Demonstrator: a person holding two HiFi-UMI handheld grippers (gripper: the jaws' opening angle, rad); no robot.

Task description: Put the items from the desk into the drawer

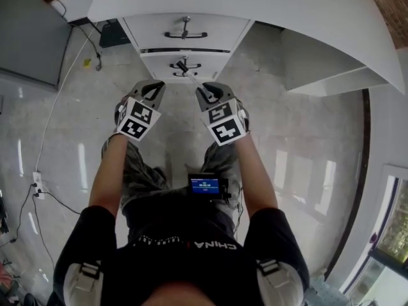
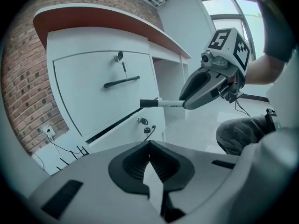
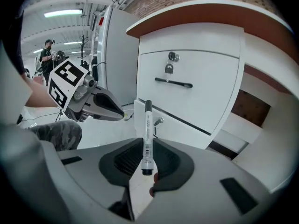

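Observation:
A white marker (image 3: 147, 134) with a black cap sticks forward out of my right gripper (image 3: 147, 143), which is shut on it. In the head view the marker (image 1: 191, 74) points at the lower drawer (image 1: 167, 69) of a white cabinet, and the right gripper (image 1: 205, 90) is just in front of that drawer. My left gripper (image 1: 155, 87) hovers beside it at the left, tips together and empty. The left gripper (image 2: 149, 143) looks at the upper drawer (image 2: 88, 101) with its black handle (image 2: 121, 81). Keys hang in both drawer locks.
The white desk top (image 1: 255, 5) overhangs the cabinet. An open shelf bay (image 1: 319, 69) lies to the right. Cables (image 1: 70, 62) and a socket strip (image 1: 37, 183) lie on the glossy floor at the left. A person (image 3: 46, 55) stands far behind.

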